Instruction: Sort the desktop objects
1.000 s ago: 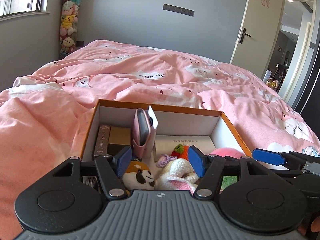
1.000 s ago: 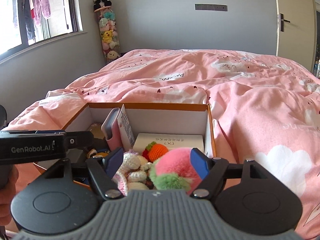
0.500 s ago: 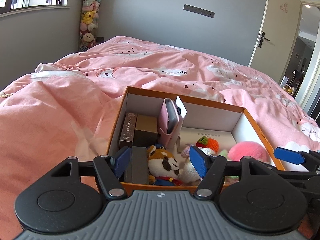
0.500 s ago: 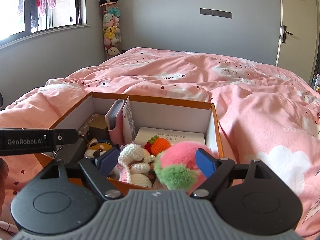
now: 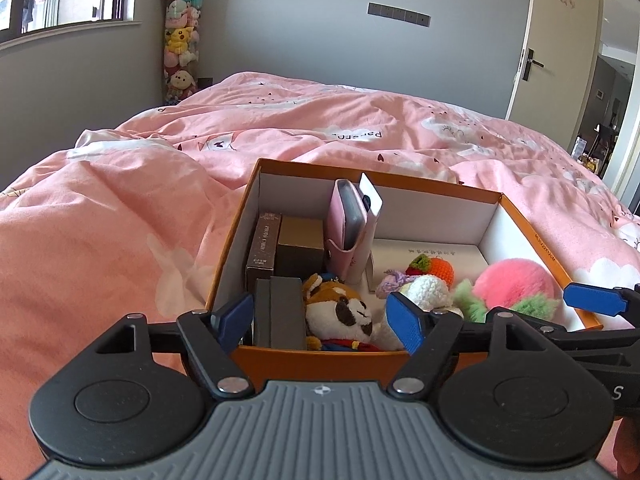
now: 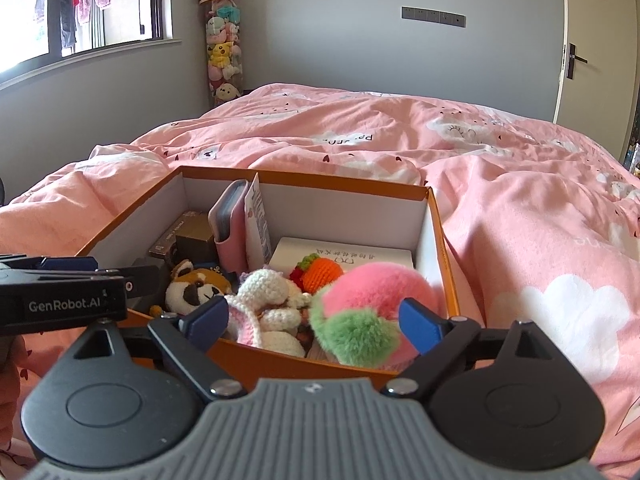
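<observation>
An orange box [image 5: 316, 358] [image 6: 438, 248] sits on the pink bed. It holds a raccoon plush [image 5: 340, 308] [image 6: 196, 286], a cream crochet toy [image 5: 428, 292] [image 6: 264, 292], a crochet carrot [image 5: 436, 270] [image 6: 322, 274], a pink-green plush peach [image 5: 514, 284] [image 6: 372, 304], a pink phone case [image 5: 346, 228] [image 6: 232, 224], brown boxes [image 5: 300, 246] and a white booklet [image 6: 344, 258]. My left gripper [image 5: 322, 318] is open and empty, just in front of the box's near wall. My right gripper [image 6: 314, 322] is open and empty, before the near right corner.
The pink duvet [image 5: 120, 220] [image 6: 540, 220] spreads all around the box. A tall tube of plush toys [image 5: 180, 40] [image 6: 222, 48] stands by the far wall. A door [image 5: 552, 48] is at the far right. The other gripper shows at each view's edge.
Both grippers have pulled back and up from inside the box. The toys now lie beyond the fingers, and the near wall of the box has come into view.
</observation>
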The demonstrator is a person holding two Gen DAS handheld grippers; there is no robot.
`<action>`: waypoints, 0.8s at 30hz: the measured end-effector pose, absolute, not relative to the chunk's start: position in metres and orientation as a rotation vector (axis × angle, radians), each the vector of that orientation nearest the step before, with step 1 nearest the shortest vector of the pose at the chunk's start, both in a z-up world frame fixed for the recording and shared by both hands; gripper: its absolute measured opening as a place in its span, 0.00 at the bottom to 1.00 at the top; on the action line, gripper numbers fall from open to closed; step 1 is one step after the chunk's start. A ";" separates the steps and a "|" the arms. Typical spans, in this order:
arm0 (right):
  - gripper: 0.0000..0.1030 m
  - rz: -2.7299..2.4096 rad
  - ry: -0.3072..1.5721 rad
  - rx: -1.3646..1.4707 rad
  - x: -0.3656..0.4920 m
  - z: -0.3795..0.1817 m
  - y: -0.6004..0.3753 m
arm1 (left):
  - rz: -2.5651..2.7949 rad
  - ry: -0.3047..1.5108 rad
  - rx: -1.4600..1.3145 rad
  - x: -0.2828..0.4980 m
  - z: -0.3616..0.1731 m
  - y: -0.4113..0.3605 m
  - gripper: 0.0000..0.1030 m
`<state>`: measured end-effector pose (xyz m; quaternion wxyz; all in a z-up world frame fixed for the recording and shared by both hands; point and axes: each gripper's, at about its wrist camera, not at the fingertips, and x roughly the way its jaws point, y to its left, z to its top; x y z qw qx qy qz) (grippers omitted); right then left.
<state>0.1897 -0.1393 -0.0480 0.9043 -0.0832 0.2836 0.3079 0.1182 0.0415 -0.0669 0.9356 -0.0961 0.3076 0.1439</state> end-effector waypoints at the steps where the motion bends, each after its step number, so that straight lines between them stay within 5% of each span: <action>1: 0.92 0.640 0.590 -0.169 0.190 -0.049 -0.140 | 0.297 0.625 -0.189 0.118 -0.068 0.040 0.84; 24: 0.98 0.616 0.629 -0.079 0.198 -0.070 -0.145 | 0.326 0.660 -0.102 0.127 -0.084 0.030 0.87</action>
